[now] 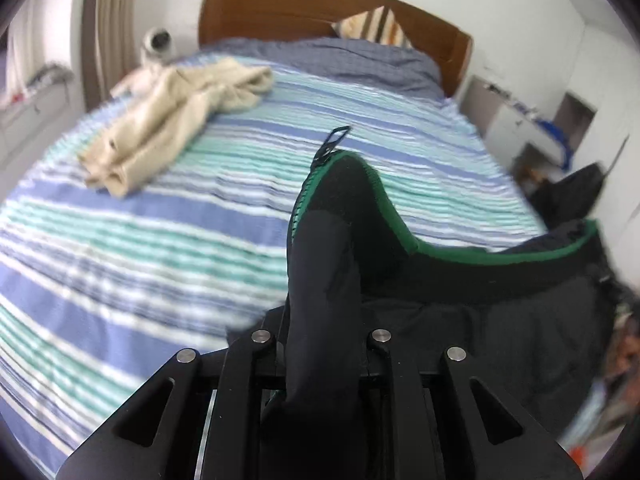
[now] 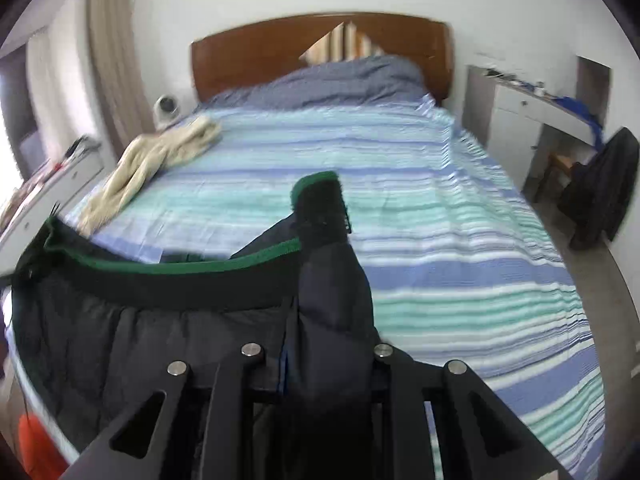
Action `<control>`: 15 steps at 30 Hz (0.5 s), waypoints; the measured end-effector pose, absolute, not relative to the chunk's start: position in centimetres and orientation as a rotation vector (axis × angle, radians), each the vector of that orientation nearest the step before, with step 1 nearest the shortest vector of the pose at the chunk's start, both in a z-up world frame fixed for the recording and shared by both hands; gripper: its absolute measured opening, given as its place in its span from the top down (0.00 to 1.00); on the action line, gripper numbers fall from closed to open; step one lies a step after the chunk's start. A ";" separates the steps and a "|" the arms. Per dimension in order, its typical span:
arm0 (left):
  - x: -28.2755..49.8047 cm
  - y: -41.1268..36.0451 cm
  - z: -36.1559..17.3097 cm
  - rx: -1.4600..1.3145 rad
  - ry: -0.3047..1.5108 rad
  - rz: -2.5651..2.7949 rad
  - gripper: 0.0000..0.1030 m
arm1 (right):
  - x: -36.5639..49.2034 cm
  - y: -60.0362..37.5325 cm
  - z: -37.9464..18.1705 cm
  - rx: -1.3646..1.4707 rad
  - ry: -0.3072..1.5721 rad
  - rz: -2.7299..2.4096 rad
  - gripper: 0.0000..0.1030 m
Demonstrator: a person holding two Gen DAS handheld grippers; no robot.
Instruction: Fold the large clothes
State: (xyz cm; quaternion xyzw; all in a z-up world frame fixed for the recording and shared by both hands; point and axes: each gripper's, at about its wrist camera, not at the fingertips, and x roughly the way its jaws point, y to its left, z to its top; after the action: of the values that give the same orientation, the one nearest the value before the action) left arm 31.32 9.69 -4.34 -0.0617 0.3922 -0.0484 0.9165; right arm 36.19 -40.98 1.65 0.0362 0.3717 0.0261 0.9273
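Observation:
A dark quilted jacket (image 1: 500, 320) with a black collar edged in green hangs stretched between my two grippers, above the near end of the striped bed (image 1: 140, 240). My left gripper (image 1: 324, 320) is shut on one collar corner by the zipper. My right gripper (image 2: 328, 320) is shut on the other collar corner of the jacket (image 2: 140, 340). The fingertips of both are hidden under the fabric. The collar band sags between them.
A cream garment (image 1: 172, 120) lies crumpled at the bed's (image 2: 440, 240) far left, also in the right wrist view (image 2: 156, 160). A grey-blue duvet (image 2: 332, 84) and striped pillow (image 1: 376, 26) lie by the wooden headboard (image 2: 280, 48). A white desk (image 2: 532, 112) stands to the right.

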 end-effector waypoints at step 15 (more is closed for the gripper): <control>34.3 11.4 -18.4 -0.303 0.860 -0.087 0.57 | 39.7 -43.3 -15.3 0.213 0.863 -0.070 0.75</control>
State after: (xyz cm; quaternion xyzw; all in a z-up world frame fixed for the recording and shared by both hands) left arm 34.30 11.44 -18.40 -0.1462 0.4149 -0.0420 0.8971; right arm 39.68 -43.33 -15.34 0.1032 0.4172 -0.0340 0.9023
